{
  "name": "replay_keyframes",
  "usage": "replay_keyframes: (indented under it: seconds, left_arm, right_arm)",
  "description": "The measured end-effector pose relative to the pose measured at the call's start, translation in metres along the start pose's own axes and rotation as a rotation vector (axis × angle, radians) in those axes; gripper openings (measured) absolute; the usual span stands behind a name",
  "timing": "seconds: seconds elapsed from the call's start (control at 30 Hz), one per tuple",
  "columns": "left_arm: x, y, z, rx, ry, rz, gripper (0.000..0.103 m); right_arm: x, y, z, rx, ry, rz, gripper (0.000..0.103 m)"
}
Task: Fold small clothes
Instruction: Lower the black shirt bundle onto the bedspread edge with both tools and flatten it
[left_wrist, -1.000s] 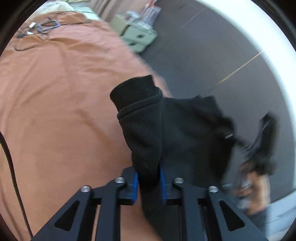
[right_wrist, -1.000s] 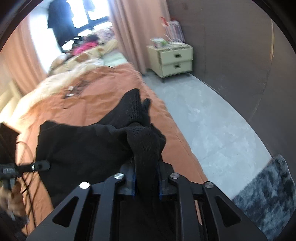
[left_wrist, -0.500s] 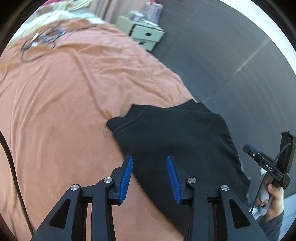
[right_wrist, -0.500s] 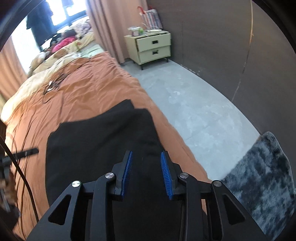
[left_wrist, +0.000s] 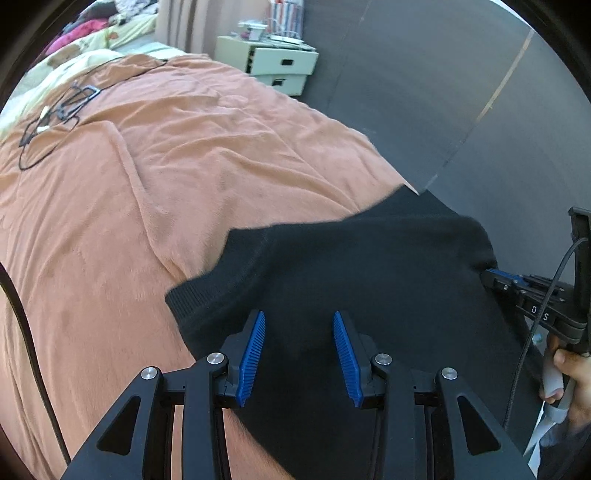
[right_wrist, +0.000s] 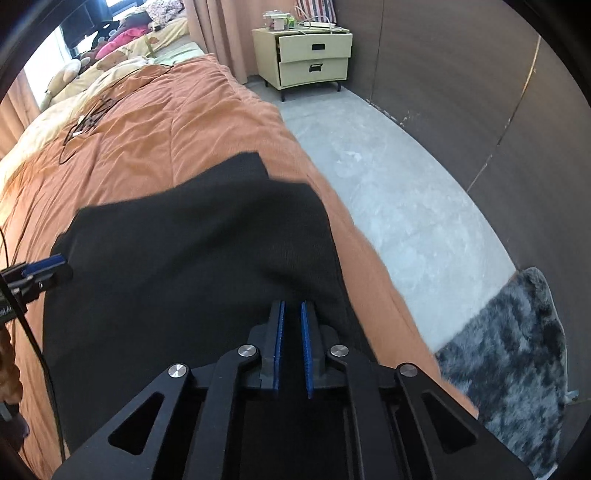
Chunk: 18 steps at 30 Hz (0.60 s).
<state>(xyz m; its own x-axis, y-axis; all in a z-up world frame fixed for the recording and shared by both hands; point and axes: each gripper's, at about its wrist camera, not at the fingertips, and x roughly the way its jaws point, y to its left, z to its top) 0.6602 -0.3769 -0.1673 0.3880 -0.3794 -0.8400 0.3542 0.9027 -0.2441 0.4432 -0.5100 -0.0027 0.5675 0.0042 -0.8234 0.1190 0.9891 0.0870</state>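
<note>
A black garment (left_wrist: 369, 288) lies spread flat near the edge of the orange bedcover (left_wrist: 147, 206). My left gripper (left_wrist: 298, 314) hovers over its near left part, open, with nothing between the blue pads. In the right wrist view the same garment (right_wrist: 192, 258) fills the middle. My right gripper (right_wrist: 292, 303) is over its right edge with the pads drawn almost together. From the left wrist view, the right gripper (left_wrist: 496, 275) pinches the puckered right corner of the fabric. The left gripper (right_wrist: 44, 271) shows at the garment's left edge.
Black cables (left_wrist: 55, 114) lie on the far part of the bed. A pale nightstand (right_wrist: 314, 61) stands beyond the bed by the curtain. Grey floor (right_wrist: 388, 192) and a shaggy grey rug (right_wrist: 509, 365) lie right of the bed. A hand (left_wrist: 570, 373) holds the right gripper.
A second ago both grippers held the bunched garment up. They then let go and it lay flat on the bed. Since then the right gripper has shut at the right edge and the left has come lower.
</note>
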Motion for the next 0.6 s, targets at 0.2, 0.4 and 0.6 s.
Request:
replay_keyframes:
  seconds: [0.2, 0.4, 0.6]
  left_arm:
    - [0.019, 0.008, 0.007, -0.014, -0.006, 0.042, 0.04]
    - [0.012, -0.004, 0.008, 0.038, 0.008, 0.094, 0.04]
    - [-0.007, -0.016, -0.007, 0.034, 0.009, 0.029, 0.04]
  right_arm:
    - [0.024, -0.001, 0.03, 0.003, 0.013, -0.049, 0.001]
    - [0.016, 0.001, 0.034, 0.015, -0.007, -0.116, 0.0]
    - [-0.011, -0.004, 0.003, 0.01, -0.013, -0.009, 0.005]
